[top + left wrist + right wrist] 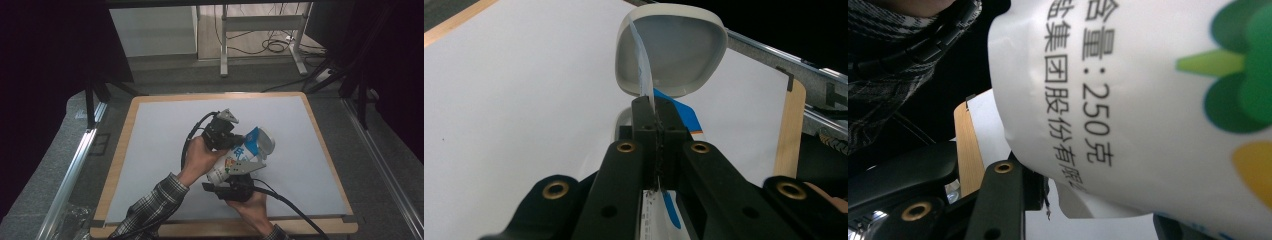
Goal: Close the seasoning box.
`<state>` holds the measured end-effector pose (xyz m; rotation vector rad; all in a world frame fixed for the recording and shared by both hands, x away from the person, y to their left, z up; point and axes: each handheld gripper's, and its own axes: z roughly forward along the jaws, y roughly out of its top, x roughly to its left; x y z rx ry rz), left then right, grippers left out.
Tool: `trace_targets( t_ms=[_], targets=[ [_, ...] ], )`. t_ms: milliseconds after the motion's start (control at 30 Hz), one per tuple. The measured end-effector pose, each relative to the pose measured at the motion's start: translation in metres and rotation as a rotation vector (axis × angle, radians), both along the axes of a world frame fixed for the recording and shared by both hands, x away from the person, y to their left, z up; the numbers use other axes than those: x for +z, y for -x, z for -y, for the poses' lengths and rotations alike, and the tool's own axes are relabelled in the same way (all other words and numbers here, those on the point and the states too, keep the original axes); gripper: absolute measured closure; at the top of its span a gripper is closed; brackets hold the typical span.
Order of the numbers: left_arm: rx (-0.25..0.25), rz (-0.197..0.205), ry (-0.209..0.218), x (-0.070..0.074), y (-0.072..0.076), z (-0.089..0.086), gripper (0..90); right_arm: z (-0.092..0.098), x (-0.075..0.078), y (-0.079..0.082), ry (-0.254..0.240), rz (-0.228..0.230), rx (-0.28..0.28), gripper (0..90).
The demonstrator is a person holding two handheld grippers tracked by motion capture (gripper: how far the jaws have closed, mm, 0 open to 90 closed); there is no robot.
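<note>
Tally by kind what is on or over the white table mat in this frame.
Bottles: 1
Peeled label strips: 1
Grippers, left gripper and right gripper: 2
Hands, left hand and right hand: 2
Total: 6

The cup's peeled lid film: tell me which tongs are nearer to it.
Left. The left tongs are shut on the lid film itself, just below the cup's rim. The right tongs clamp the cup around its body, lower down, away from the film.
</note>
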<state>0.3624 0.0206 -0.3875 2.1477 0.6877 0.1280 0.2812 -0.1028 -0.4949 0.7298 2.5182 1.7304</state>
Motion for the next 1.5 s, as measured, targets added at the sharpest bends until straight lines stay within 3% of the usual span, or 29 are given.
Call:
trace_targets(
  t_ms=[500,1100,1500],
  targets=[
    [0.003,-0.005,-0.002,0.0019,-0.0005,-0.0007,89.9,-0.0015,0.0019,0.0009,0.007,0.016,0.001,61.6],
    [-0.003,-0.01,-0.015,0.0038,-0.003,-0.0003,89.9,-0.0032,0.0045,0.0044,0.036,0.067,-0.013,58.9],
    [-0.001,-0.021,-0.011,0.0037,-0.0034,0.0008,89.9,-0.0058,0.0041,0.0085,0.087,0.141,-0.054,64.1]
  ],
)
